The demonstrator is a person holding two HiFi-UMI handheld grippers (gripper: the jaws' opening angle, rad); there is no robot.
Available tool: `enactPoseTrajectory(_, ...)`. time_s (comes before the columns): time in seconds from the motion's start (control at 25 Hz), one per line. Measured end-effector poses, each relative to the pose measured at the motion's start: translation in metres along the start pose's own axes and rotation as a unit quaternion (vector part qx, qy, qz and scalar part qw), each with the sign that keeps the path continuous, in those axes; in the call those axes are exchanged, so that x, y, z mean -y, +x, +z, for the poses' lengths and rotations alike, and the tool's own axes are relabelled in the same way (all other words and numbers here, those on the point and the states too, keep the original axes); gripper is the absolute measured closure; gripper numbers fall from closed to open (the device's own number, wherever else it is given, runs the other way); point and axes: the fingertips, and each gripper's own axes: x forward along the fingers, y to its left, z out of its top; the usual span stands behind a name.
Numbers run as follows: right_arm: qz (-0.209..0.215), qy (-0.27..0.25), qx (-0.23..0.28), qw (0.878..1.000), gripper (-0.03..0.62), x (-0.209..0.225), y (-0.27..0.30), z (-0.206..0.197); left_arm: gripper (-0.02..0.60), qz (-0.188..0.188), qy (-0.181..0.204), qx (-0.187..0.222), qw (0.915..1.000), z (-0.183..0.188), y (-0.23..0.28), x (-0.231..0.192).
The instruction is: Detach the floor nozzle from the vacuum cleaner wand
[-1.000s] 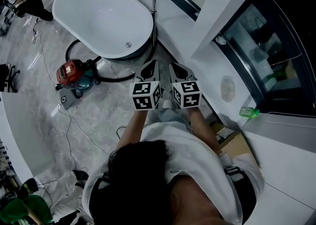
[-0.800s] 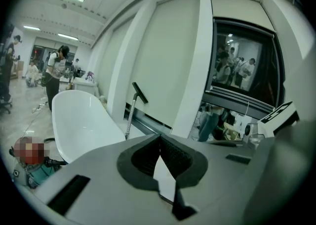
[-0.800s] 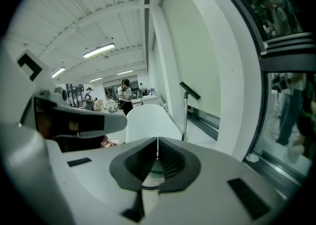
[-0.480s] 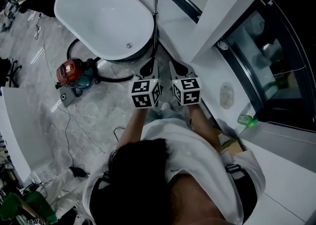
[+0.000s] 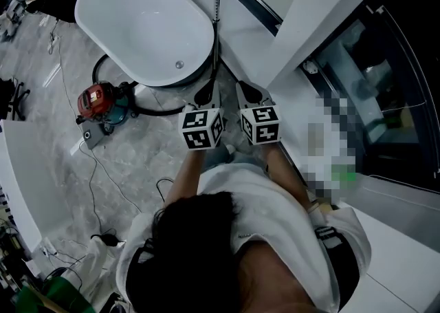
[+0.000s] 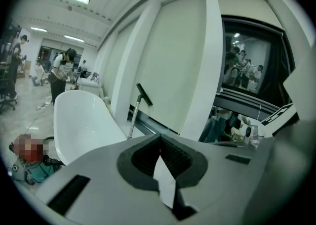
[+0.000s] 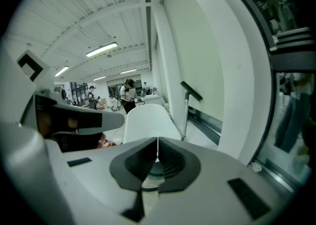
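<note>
**Step in hand.** Detachment has not begun; I judge this to be the approach. The person stands with both tools held out ahead, side by side and pointing towards the wand [image 5: 215,2]. The wand stands upright against the wall at the far side of the white bathtub [image 5: 81,12], well apart from both tools.

**Claws.** The left gripper [image 6: 159,137] has its jaws pressed together with nothing between them. The right gripper [image 7: 157,141] is the same: jaws together, empty.

**Task item.** The red canister [image 5: 100,102] sits on the floor beside the tub. Its black hose [image 5: 161,109] runs along the tub's base towards the wand's foot. A black angled piece [image 6: 144,94] sits at the wand's upper end. It may be the floor nozzle, but it is too small here to confirm.

**Next move, as I judge it.** The person must get within reach of the wand and both sets of jaws must open. One gripper should then steady the tube while the other takes the nozzle at its joint. Any release catch will need finding first; none can be made out from here.

**Writing.** The cubes [image 5: 201,129] on the tools carry black-and-white square patterns only. No brand or label is legible on the canister, wand or tub.
</note>
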Motion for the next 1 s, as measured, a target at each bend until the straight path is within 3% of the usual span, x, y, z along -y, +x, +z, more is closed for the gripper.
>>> enactPoseTrajectory(0.44, 0.0, -0.004, 0.0, 1.0, 0.579, 0.01, 0.0, -0.001, 0.577, -0.007, -0.017, -0.005, 0.9998, -0.004, 0.012, 0.003)
enactPoseTrajectory(0.6, 0.031, 0.0, 0.014, 0.999, 0.579, 0.0, 0.005, 0.002, 0.577, -0.04, -0.03, -0.027, 0.9984, -0.012, 0.015, 0.006)
enactPoseTrajectory(1.0, 0.018, -0.01, 0.025, 0.999, 0.579, 0.01, 0.034, 0.018, 0.577, -0.044, 0.007, -0.029, 0.9986, 0.004, 0.044, -0.011)
